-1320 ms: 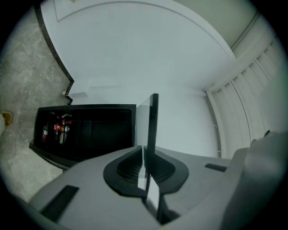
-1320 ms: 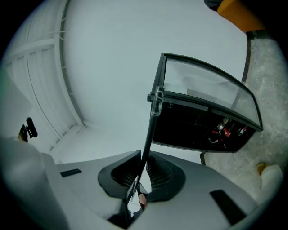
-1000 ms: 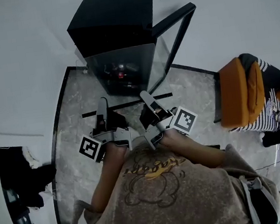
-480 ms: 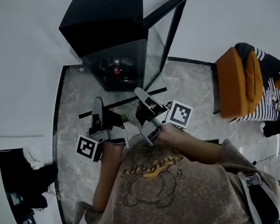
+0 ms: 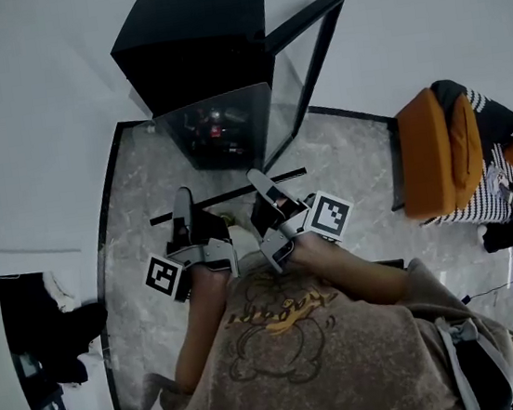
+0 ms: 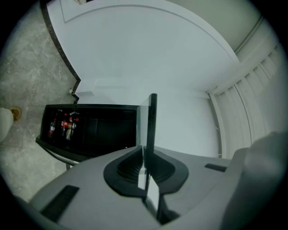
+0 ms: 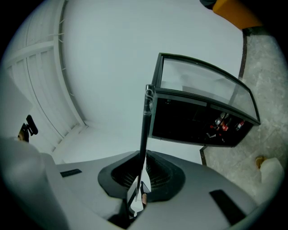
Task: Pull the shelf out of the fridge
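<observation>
left gripper (image 5: 182, 200) (image 6: 145, 166): jaws narrow, pads pinched on the thin edge of the shelf (image 5: 227, 194) (image 6: 152, 126); the black edge strip runs up out of the jaws in the left gripper view. marker cube (image 5: 165, 274) at its rear.

right gripper (image 5: 261, 182) (image 7: 140, 173): jaws narrow too, clamped on the same shelf (image 7: 145, 130) further along its black strip. marker cube (image 5: 331, 217) at its rear.

shelf: a clear glass pane with a black strip on the edge nearest the person. it is held in the air in front of the fridge (image 5: 196, 29) and tilted, with the strip edge low by the grippers and the far edge raised in front of the fridge opening. whether the far edge is fully clear of the cabinet: cannot tell.

fridge: small black cabinet (image 6: 103, 130) (image 7: 193, 121) standing on the marble floor (image 5: 356, 177) against a white wall. the glass door (image 5: 313, 61) (image 7: 198, 78) is swung open on the right side of the fridge in the head view. bottles with red labels (image 5: 213, 125) (image 6: 65, 126) (image 7: 225, 122) stand inside, low in the cabinet.

well to the right of the fridge: an orange cushion (image 5: 439, 166), with a person in striped clothing (image 5: 490, 159) just behind it.
</observation>
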